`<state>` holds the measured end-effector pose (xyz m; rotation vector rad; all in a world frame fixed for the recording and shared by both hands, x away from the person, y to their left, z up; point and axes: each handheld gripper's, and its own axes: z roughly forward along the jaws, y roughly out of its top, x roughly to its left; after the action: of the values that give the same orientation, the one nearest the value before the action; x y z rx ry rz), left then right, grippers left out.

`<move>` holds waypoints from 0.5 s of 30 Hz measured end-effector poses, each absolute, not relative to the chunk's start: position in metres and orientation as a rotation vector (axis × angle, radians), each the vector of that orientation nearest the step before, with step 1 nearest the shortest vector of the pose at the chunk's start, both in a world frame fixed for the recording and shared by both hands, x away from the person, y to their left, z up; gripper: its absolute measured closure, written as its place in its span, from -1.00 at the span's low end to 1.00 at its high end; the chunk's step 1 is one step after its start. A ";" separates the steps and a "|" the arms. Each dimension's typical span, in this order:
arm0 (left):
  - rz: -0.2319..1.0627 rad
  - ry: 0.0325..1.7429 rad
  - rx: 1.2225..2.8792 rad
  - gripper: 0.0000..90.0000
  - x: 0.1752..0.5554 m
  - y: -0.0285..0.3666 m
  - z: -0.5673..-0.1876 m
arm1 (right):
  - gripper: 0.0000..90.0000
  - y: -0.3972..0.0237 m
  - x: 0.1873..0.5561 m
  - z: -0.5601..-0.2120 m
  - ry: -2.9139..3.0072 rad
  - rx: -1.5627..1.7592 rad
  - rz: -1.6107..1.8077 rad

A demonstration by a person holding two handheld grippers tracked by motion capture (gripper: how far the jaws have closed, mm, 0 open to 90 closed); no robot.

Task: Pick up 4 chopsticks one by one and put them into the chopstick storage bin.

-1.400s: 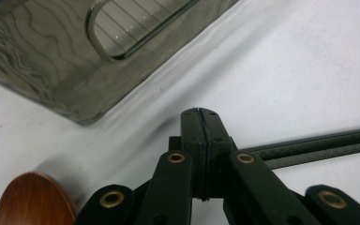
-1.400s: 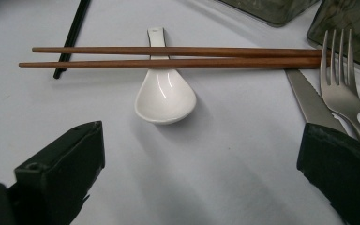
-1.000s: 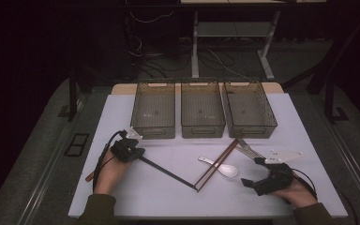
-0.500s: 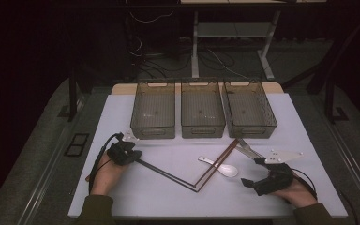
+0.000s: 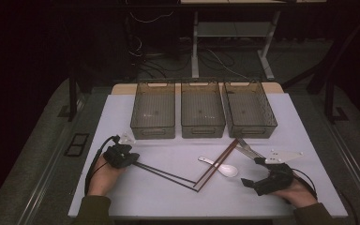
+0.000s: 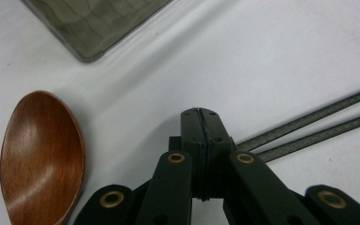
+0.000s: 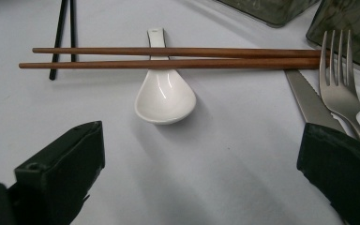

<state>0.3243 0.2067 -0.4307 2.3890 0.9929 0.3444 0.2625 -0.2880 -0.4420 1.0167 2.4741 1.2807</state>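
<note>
So far, nothing has gone into the three clear smoky-grey plastic bins (image 5: 203, 112) that stand side by side at the far edge of the white bench (image 5: 304, 122); all three look empty, and the sorting of the cutlery appears barely begun. All the utensils lie on the bench in front of the bins. The left gripper (image 5: 132, 159) rests low at the left of the bench, its jaws pressed fully together with nothing between them, just beside the near ends of a pair of thin black chopsticks (image 5: 164, 172) that run across the bench towards the middle. In the left gripper view, the red-brown wooden spoon (image 6: 41, 154) lies to the left of the closed jaws, untouched. The right gripper (image 5: 249, 182) hovers near the front right of the bench with its jaws spread wide and empty, facing the remaining items: a small white ceramic soup spoon (image 7: 164, 93), a pair of brown wooden chopsticks (image 7: 178, 57) lying across the spoon's handle, a steel table knife (image 7: 309, 104) and a steel fork (image 7: 340, 86) side by side just before the right-hand bin. Judging from this, every piece is yet to be picked up and dropped into a bin.
</note>
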 end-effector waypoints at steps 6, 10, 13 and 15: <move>0.342 0.993 2.392 0.98 0.319 0.210 -0.430 | -0.98 -0.288 0.262 -0.442 2.474 1.016 1.282; 0.342 0.994 2.397 0.98 0.315 0.211 -0.430 | -0.98 -0.288 0.263 -0.442 2.473 1.017 1.283; 0.337 0.994 2.401 0.98 0.312 0.212 -0.429 | -0.98 -0.288 0.263 -0.442 2.473 1.016 1.284; 0.333 0.995 2.405 0.98 0.310 0.213 -0.429 | -0.98 -0.288 0.263 -0.442 2.473 1.017 1.284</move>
<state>0.3100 0.2126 -0.4291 2.4054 0.9952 0.3330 0.2626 -0.2882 -0.4418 1.0174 2.4726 1.2841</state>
